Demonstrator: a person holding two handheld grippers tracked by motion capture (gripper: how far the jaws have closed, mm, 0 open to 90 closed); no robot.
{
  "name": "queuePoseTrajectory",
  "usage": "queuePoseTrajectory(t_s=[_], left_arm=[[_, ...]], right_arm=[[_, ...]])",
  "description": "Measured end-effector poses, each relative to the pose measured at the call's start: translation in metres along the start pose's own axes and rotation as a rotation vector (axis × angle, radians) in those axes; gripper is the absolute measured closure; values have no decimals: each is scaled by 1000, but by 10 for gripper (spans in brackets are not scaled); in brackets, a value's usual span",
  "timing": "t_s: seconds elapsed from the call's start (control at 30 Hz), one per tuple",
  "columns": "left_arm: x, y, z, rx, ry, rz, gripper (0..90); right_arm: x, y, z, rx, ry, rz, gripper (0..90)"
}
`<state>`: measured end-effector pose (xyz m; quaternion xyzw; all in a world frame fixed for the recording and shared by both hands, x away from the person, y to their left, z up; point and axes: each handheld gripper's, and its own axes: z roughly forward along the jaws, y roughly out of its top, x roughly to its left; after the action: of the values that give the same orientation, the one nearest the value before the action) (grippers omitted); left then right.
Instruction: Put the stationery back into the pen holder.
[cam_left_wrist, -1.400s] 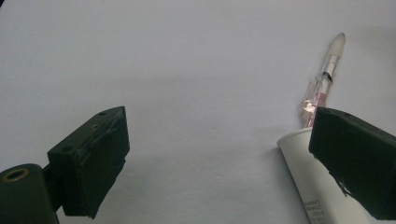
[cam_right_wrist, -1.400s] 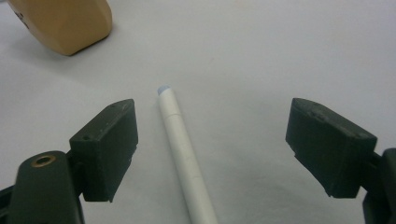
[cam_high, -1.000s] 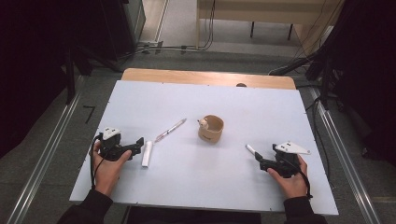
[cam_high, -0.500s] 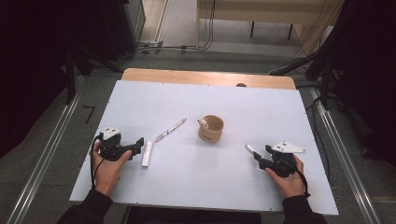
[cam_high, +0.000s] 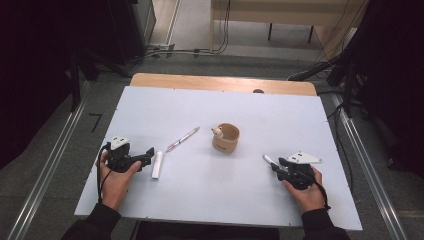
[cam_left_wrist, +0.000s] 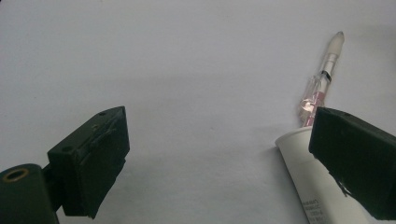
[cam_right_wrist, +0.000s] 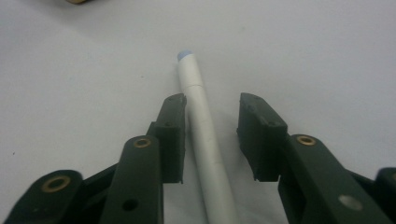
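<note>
A white pen (cam_right_wrist: 201, 140) with a pale blue tip lies on the white table between the jaws of my right gripper (cam_right_wrist: 212, 100). The jaws have just been closing. The left pad touches the pen, and a gap remains at the right pad. In the high view this pen (cam_high: 269, 160) sticks out ahead of the right gripper (cam_high: 275, 167) at the front right. My left gripper (cam_left_wrist: 219, 116) stands wide open with nothing between its jaws. A white tube (cam_left_wrist: 308, 182) lies by its right jaw, with a pink clear pen (cam_left_wrist: 322, 79) beyond. In the high view the left gripper (cam_high: 149, 152) sits beside the tube (cam_high: 157, 164).
A tan cup (cam_high: 226, 137) with a small figure on its rim stands mid-table, and the pink pen (cam_high: 182, 139) lies to its left. The white tabletop (cam_high: 210, 105) ends in a wooden strip at the far edge. Dark equipment and cables surround the table.
The right gripper's jaws have drawn closer together around the white pen. Both hands have kept their places, and the other objects have not moved.
</note>
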<state>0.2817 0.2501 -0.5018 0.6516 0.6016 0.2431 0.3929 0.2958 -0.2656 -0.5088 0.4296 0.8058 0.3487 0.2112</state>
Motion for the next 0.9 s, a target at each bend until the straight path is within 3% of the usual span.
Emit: queuePoseTrajectory(t_s=[0.2,0.8,0.9], left_arm=[[0,0,0,1,0,1,59],[0,1,-1,-8,-2,-8,59],[1,1,-2,-11,-4,-9,59]], right_arm=[[3,0,1,4,17,-19,706],[1,2,1,12,28,-6,767],[1,4,-1,-5,41,14,768]])
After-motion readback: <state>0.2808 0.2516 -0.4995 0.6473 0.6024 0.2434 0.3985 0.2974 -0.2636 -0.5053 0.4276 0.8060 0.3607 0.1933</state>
